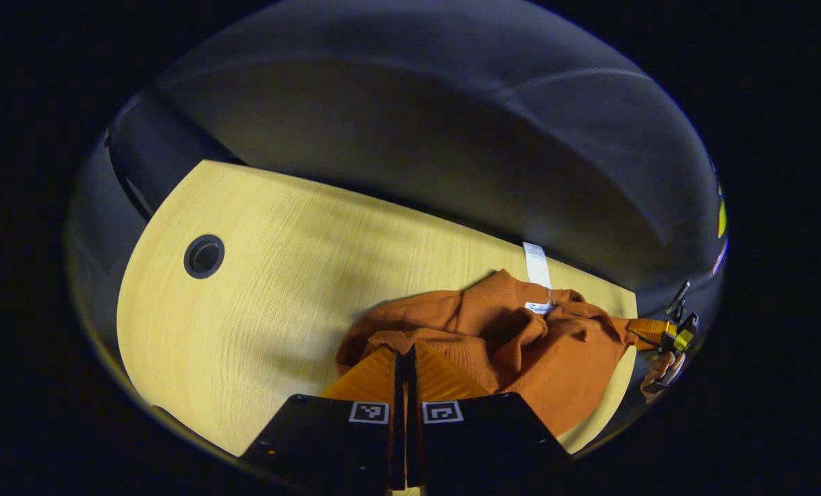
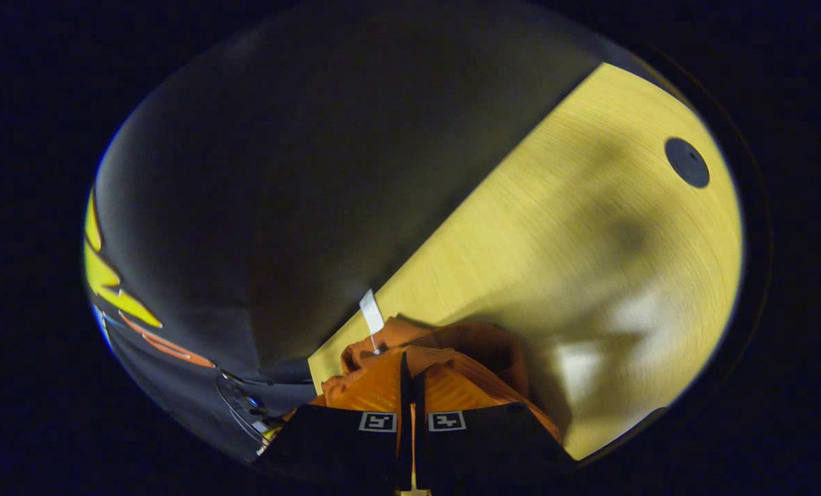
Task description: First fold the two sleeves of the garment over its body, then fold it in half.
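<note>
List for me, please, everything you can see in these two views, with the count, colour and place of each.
garment: one, rust orange, bunched on the near part of the table toward its right end
tag: one, white, a strip sticking out of the garment's far edge
table: one, pale wood, under the garment
cable hole: one, dark and round, near the table's left end in the left gripper view
booth wall: one, black cloth, behind the table
left tool: one, orange fingers on a black body, fingers together at the garment's near edge
right tool: one, same colours, fingers together over the garment
hand: one, holding the far tool at the table's right end
</note>
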{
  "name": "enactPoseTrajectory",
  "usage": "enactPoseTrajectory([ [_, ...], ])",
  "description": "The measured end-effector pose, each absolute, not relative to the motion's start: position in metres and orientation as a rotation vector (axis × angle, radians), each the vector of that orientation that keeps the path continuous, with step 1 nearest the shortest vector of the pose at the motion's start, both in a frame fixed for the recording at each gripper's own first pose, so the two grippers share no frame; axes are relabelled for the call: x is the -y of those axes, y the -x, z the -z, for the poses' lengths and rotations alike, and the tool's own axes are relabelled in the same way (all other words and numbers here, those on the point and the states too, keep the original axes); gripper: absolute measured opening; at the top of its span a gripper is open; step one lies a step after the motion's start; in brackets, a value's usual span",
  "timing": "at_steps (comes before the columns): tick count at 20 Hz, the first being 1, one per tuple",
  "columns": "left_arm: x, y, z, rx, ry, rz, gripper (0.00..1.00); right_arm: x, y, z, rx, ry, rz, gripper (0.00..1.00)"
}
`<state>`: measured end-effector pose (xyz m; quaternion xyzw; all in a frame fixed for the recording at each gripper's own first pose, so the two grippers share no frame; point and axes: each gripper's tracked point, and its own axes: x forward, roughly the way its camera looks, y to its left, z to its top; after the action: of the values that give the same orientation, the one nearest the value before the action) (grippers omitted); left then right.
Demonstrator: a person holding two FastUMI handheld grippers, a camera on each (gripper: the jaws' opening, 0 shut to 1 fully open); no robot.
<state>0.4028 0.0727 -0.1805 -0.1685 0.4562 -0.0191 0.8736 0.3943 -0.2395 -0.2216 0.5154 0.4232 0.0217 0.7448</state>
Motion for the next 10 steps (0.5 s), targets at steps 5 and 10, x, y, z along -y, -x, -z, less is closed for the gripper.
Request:
enactPoseTrajectory([
  [5,-0.077,-0.413,0.187,-0.924,0.398,0.043,0.07,0.262,-0.386,0.218,-0.955,-1.162,-0.012,0.03],
  [10,-0.065,-0.416,0.175,-0.893,0.45,0.088,0.69,0.257,-0.404,0.203,-0.911,-1.269,-0.016,0.12],
])
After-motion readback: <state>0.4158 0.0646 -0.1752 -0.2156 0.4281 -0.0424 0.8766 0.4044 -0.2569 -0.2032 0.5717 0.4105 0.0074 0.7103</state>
